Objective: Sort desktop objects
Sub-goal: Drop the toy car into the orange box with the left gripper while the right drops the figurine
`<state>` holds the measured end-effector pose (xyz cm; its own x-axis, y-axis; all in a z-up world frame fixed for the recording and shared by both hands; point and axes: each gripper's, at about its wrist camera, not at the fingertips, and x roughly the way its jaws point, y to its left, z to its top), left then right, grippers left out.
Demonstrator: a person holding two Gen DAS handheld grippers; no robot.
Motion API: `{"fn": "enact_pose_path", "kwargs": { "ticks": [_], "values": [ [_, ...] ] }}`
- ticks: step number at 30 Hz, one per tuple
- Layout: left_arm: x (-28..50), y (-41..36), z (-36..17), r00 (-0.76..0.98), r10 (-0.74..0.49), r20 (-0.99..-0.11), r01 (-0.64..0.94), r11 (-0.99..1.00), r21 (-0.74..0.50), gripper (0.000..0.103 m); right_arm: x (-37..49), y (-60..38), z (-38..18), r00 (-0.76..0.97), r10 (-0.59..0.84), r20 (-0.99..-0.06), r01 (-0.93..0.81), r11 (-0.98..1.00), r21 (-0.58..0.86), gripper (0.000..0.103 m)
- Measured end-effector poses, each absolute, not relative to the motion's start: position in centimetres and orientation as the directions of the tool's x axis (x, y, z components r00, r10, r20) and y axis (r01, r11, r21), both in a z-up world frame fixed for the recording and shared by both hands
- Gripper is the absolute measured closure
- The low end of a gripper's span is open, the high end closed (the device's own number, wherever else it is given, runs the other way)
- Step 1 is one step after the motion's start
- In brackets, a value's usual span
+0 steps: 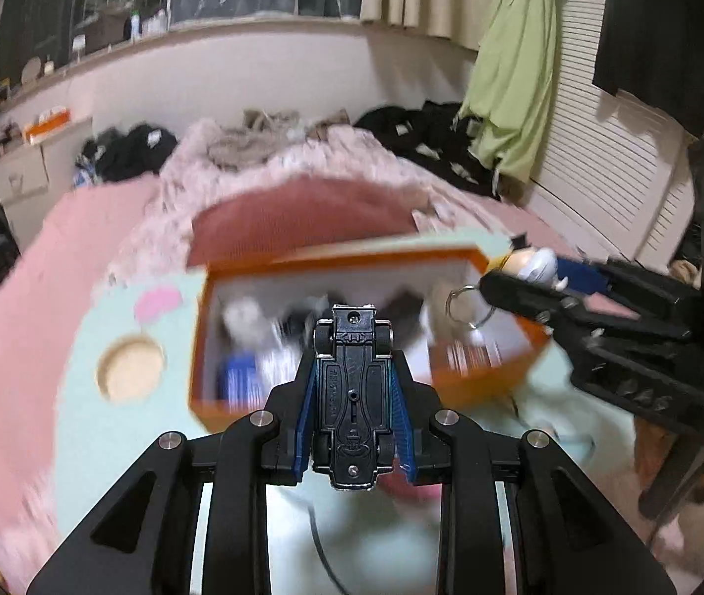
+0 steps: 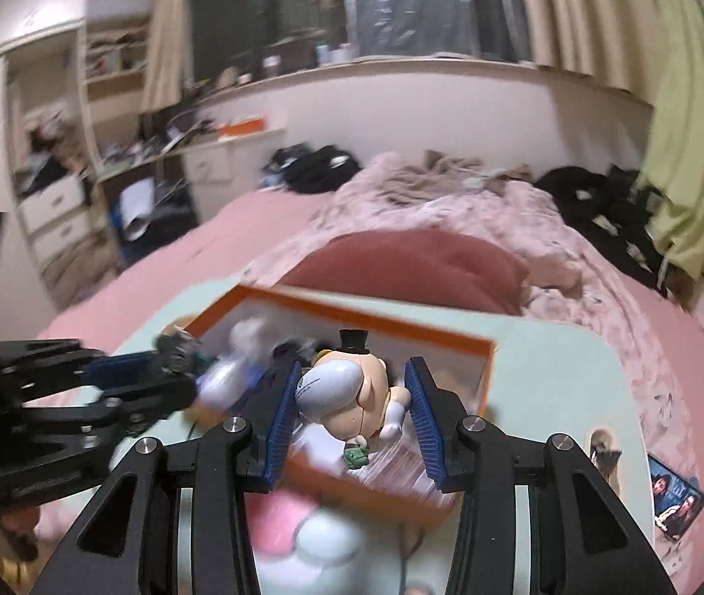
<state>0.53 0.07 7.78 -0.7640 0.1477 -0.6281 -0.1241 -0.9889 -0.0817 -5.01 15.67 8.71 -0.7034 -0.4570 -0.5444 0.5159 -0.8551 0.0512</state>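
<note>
A toy car [image 1: 353, 394], black underside up, sits clamped between the blue pads of the left tool [image 1: 354, 416], raised over the near edge of the pale green tabletop [image 1: 84, 426]. Beside it the right tool [image 2: 352, 414] grips a small figurine [image 2: 352, 391] in a top hat. Just beyond both stands an orange box [image 1: 456, 386] with blurred items inside. Farther off lies a pink bed [image 2: 213, 243] with a rumpled blanket [image 2: 451, 198].
</note>
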Motion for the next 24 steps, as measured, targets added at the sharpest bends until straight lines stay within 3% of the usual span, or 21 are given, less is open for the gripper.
{"fn": "enact_pose_path", "kwargs": {
  "ticks": [2,4,5,6,8,10,24],
  "values": [
    [-0.8,0.1,7.9,-0.772,0.154,-0.617,-0.131,-0.988,-0.082,0.075,-6.0,15.1,7.8,-0.702,-0.425,-0.572,0.5,-0.866,0.031,0.06],
    [-2.8,0.1,6.2,-0.743,0.129,-0.657,-0.115,-0.991,-0.064,0.074,-7.0,14.4,5.7,-0.666,-0.394,-0.633,0.499,-0.867,0.015,0.052],
    [-3.8,0.2,4.9,-0.715,0.103,-0.691,-0.096,-0.994,-0.049,0.067,-7.3,14.1,4.7,-0.642,-0.376,-0.668,0.498,-0.867,0.01,0.038],
    [-4.2,0.1,4.0,-0.699,0.086,-0.71,-0.08,-0.996,-0.043,0.062,-6.5,13.9,4.4,-0.681,-0.364,-0.635,0.502,-0.864,-0.044,0.035],
    [-4.1,-0.2,2.5,-0.734,0.044,-0.678,-0.042,-0.999,-0.02,0.034,-5.5,14.1,4.5,-0.712,-0.352,-0.607,0.483,-0.874,-0.059,0.031],
    [-3.6,-1.2,2.1,-0.755,0.027,-0.655,0.006,-0.999,-0.047,0.024,-5.3,14.2,4.6,-0.701,-0.368,-0.61,0.5,-0.865,-0.052,0.03],
    [-3.2,-1.2,2.5,-0.747,0.052,-0.662,-0.014,-0.998,-0.062,0.023,-5.5,15.2,4.4,-0.702,-0.366,-0.611,0.488,-0.872,-0.039,0.03]
  ]
}}
